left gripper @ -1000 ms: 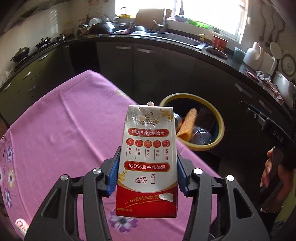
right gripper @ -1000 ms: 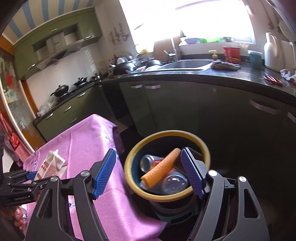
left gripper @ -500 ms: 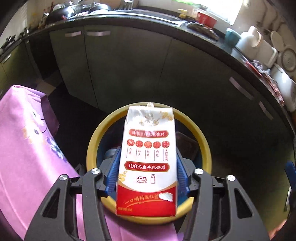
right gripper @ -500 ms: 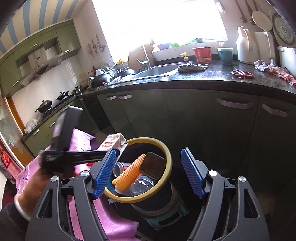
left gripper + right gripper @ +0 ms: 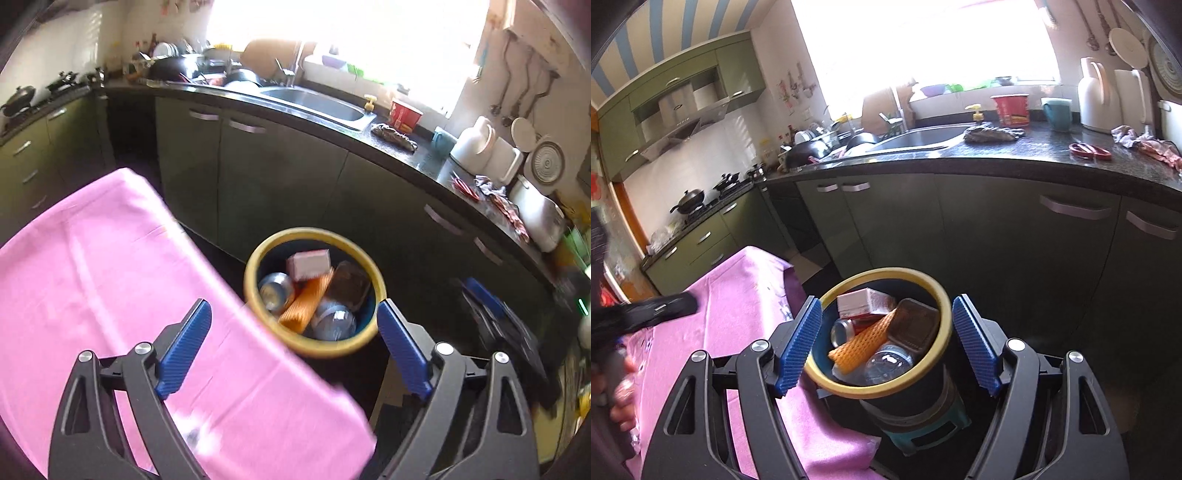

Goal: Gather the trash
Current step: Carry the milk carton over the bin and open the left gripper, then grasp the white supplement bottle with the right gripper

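Left gripper (image 5: 293, 347): blue-padded fingers spread wide, nothing between them; poised above the corner of the pink-clothed table (image 5: 110, 295) nearest the bin

Right gripper (image 5: 886, 347): fingers spread wide, empty, framing the bin from above

Trash bin (image 5: 945, 306): dark round pail with yellow rim, standing on a teal stool (image 5: 923, 435) just beside the table's corner, in front of the dark cabinet doors (image 5: 990, 236)

Bin contents: milk carton (image 5: 864, 302) lying on its side on top, at the far edge of the rim; orange foam net sleeve (image 5: 864, 343) slanted across the middle; drink can (image 5: 844, 330) beside it; brown plastic tray (image 5: 916, 325); clear plastic bottle (image 5: 886, 363) at the near edge
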Available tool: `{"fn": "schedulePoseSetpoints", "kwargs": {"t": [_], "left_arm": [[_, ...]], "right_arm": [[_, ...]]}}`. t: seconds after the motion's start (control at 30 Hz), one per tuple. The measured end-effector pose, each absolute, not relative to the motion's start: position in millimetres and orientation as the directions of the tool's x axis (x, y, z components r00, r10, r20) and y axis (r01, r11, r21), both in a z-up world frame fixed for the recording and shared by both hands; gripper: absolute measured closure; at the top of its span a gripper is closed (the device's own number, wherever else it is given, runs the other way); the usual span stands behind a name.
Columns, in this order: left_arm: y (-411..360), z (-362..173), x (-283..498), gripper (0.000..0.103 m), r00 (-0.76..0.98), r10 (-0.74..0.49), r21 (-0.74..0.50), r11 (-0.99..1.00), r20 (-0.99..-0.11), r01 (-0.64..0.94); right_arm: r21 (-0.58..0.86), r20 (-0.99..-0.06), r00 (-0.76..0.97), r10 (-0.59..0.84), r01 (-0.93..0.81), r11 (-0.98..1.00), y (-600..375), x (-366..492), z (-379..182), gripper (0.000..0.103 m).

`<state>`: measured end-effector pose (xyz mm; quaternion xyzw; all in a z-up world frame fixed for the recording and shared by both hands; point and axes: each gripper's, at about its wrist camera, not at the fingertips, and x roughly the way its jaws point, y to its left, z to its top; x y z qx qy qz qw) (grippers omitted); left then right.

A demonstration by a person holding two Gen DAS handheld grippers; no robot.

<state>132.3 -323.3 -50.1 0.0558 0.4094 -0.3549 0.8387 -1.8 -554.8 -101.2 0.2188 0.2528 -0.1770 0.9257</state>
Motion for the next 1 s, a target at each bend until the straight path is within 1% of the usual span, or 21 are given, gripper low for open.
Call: {"fn": "schedulePoseSetpoints", "kwargs": {"t": [0.13, 0.27, 0.33, 0.47, 0.53, 0.6, 0.67, 0.77, 0.87, 1.0], "left_arm": [[-260.7, -46.2, 102.9, 0.017, 0.466, -0.501, -0.179, 0.797, -0.729, 0.577], [-185.2, -39.1, 81.4, 0.017, 0.535, -0.43, -0.176, 0.87, -0.727, 0.46], [-145.8, -32.0, 73.4, 0.017, 0.581, -0.383, -0.168, 0.906, -0.718, 0.39], [-72.1, -16.4, 55.2, 0.017, 0.679, -0.222, -0.098, 0.971, -0.7, 0.216], [-43.5, -11.8, 44.9, 0.016, 0.705, -0.174, -0.098, 0.984, -0.687, 0.148], [-15.5, -7.6, 34.6, 0.016, 0.723, -0.131, -0.104, 0.991, -0.679, 0.082], [4.1, -4.1, 27.7, 0.015, 0.738, -0.096, -0.105, 0.994, -0.668, 0.035], [27.3, 1.7, 19.8, 0.014, 0.757, -0.06, -0.108, 0.994, -0.651, -0.014], [40.5, 5.1, 14.8, 0.014, 0.77, -0.039, -0.11, 0.993, -0.637, -0.042], [58.3, 8.3, 9.9, 0.013, 0.786, 0.005, -0.114, 0.989, -0.618, -0.097]], "right_arm": [[0.308, -0.558, 0.816, -0.149, 0.371, 0.876, -531.6, 16.7, -103.6, 0.03], [0.314, -0.566, 0.823, -0.031, 0.25, 0.916, -491.5, 39.8, -103.5, 0.03], [0.324, -0.575, 0.817, 0.052, 0.169, 0.931, -467.4, 52.6, -104.4, 0.03], [0.341, -0.597, 0.77, 0.227, -0.012, 0.94, -406.9, 80.9, -108.5, 0.03], [0.365, -0.604, 0.724, 0.332, -0.118, 0.923, -371.8, 96.3, -110.1, 0.03], [0.374, -0.606, 0.684, 0.405, -0.205, 0.905, -333.9, 105.5, -112.2, 0.03], [0.384, -0.604, 0.632, 0.486, -0.303, 0.872, -291.4, 113.4, -112.1, 0.03], [0.388, -0.607, 0.553, 0.57, -0.42, 0.82, -231.1, 117.4, -114.2, 0.032], [0.375, -0.616, 0.489, 0.618, -0.508, 0.775, -176.1, 120.3, -116.9, 0.037], [0.357, -0.634, 0.435, 0.639, -0.569, 0.741, -116.7, 130.5, -120.2, 0.038]]}}
